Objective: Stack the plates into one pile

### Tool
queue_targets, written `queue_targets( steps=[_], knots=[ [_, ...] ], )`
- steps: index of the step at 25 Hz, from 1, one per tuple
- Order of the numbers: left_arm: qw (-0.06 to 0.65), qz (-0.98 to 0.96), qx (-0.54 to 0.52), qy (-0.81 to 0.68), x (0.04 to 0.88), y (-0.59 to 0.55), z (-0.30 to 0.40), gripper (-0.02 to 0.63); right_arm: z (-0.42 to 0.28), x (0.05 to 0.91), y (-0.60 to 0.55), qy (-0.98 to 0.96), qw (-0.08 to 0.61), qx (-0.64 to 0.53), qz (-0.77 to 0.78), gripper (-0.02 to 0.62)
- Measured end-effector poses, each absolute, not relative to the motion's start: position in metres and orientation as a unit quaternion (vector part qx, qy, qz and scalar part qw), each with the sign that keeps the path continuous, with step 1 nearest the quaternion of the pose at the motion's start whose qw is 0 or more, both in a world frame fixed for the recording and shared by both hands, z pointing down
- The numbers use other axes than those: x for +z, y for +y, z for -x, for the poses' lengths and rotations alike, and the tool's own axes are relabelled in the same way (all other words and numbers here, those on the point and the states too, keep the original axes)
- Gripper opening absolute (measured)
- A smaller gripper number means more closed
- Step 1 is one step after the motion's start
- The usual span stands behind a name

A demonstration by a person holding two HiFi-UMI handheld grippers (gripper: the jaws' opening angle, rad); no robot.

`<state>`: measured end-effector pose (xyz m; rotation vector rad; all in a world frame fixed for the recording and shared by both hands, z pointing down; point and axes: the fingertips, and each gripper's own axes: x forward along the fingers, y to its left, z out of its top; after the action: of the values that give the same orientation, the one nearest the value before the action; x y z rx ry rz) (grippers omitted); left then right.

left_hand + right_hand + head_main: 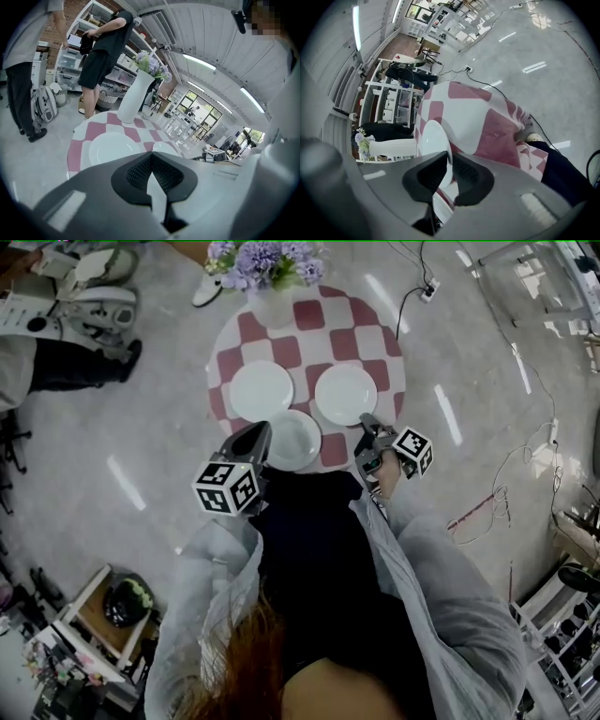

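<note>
Right fingers (473, 180) clenched on right plate (433, 140), left fingers (136, 176) on near plate (292, 439) (rim bites only); lift level, set down centred.

I count three white plates (262, 390) (346, 395) (292, 440). One white vase (135, 96), one purple flower bunch (264, 262). One checkered tabletop (309, 315). Two of mine: left gripper (255, 432), right gripper (368, 427). Two people (101, 56) standing beyond.
</note>
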<state>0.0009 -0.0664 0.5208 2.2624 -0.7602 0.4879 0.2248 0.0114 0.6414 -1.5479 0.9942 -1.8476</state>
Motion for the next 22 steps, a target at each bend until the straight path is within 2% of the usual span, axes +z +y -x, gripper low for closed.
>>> queue_targets(
  steps=[9,17,22],
  knots=[
    [0.346,-0.867,0.185,-0.308,0.519,-0.065,0.008,0.018,-0.225,0.632,0.01,0.392,0.255,-0.669,0.578,0.028],
    [0.343,-0.87,0.176,-0.306,0.514,-0.064,0.004,0.018,-0.232,0.596,-0.002,0.433,0.296,-0.639,0.563,0.012],
    [0.348,-0.869,0.171,-0.308,0.514,-0.062,0.007,0.018,-0.229,0.576,-0.014,0.474,0.288,-0.623,0.552,0.014]
  ],
)
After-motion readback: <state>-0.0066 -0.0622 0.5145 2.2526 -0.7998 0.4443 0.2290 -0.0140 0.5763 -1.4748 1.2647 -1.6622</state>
